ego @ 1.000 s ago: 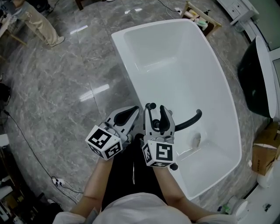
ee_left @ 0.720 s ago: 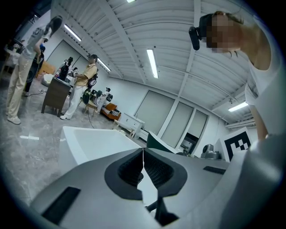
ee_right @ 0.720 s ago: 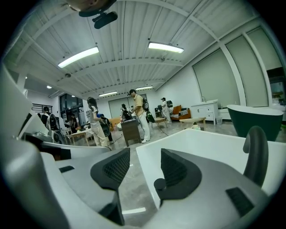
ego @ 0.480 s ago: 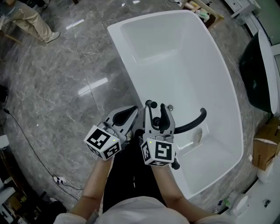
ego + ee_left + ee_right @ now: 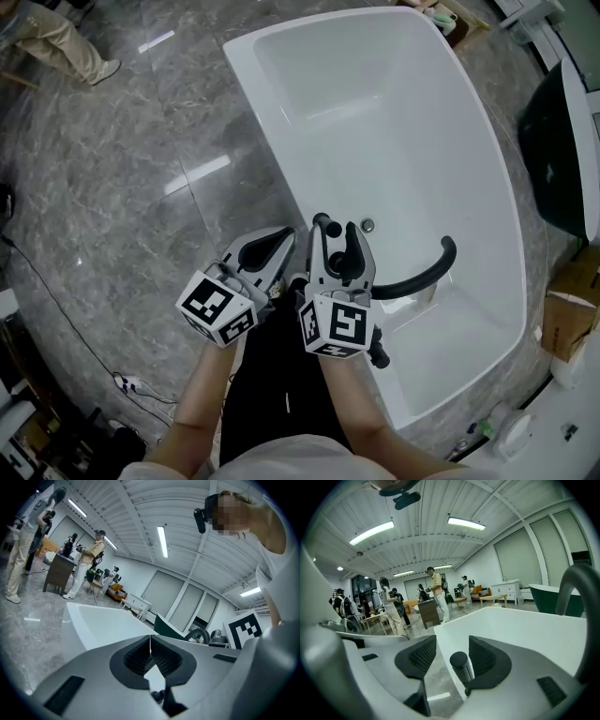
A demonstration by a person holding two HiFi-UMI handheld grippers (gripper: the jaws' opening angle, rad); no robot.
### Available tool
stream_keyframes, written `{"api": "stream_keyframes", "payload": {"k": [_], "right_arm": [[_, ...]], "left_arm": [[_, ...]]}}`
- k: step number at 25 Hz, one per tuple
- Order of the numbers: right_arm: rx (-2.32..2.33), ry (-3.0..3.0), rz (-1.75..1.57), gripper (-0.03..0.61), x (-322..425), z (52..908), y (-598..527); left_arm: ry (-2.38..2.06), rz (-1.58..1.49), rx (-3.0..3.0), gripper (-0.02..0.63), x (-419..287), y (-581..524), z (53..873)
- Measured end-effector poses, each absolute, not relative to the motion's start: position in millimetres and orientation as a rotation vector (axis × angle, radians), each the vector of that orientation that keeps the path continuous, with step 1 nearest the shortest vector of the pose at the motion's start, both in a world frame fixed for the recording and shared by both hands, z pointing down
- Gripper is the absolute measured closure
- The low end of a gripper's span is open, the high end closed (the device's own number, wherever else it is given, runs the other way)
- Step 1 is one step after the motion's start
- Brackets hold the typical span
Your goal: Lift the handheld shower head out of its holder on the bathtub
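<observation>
A white bathtub fills the middle of the head view. On its near rim stands the black handheld shower head, a ribbed black stick in the right gripper view. My right gripper is open with its jaws on either side of that stick, which stands closer to the right pad. A black curved spout arcs over the tub just to the right. My left gripper hovers beside the tub's outer wall, shut on nothing, its pads meeting.
A small round metal fitting sits on the rim by the shower head. A dark green tub stands at the right, a cardboard box below it. A cable and power strip lie on the marble floor. People stand far off.
The head view has drifted, so the tub and spout sit a little differently in the picture. Both grippers keep about the same place by the rim, jaws unchanged.
</observation>
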State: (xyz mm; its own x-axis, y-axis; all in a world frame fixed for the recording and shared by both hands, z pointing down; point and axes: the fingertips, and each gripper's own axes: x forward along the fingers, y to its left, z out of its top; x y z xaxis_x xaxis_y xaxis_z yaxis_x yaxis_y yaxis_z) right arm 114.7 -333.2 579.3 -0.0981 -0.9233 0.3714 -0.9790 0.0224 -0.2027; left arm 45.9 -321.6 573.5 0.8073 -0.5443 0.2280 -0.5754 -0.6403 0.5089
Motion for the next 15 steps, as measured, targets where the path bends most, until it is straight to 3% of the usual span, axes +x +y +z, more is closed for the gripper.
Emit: {"api": "stream_keyframes", "payload": {"k": [15], "right_arm": [[2.057,-2.057,0.701,0.374,117.7,634.4,-340.6]], "left_arm": [[-0.774,0.101,2.378,0.603,51.3,-316.4,628.9]]}}
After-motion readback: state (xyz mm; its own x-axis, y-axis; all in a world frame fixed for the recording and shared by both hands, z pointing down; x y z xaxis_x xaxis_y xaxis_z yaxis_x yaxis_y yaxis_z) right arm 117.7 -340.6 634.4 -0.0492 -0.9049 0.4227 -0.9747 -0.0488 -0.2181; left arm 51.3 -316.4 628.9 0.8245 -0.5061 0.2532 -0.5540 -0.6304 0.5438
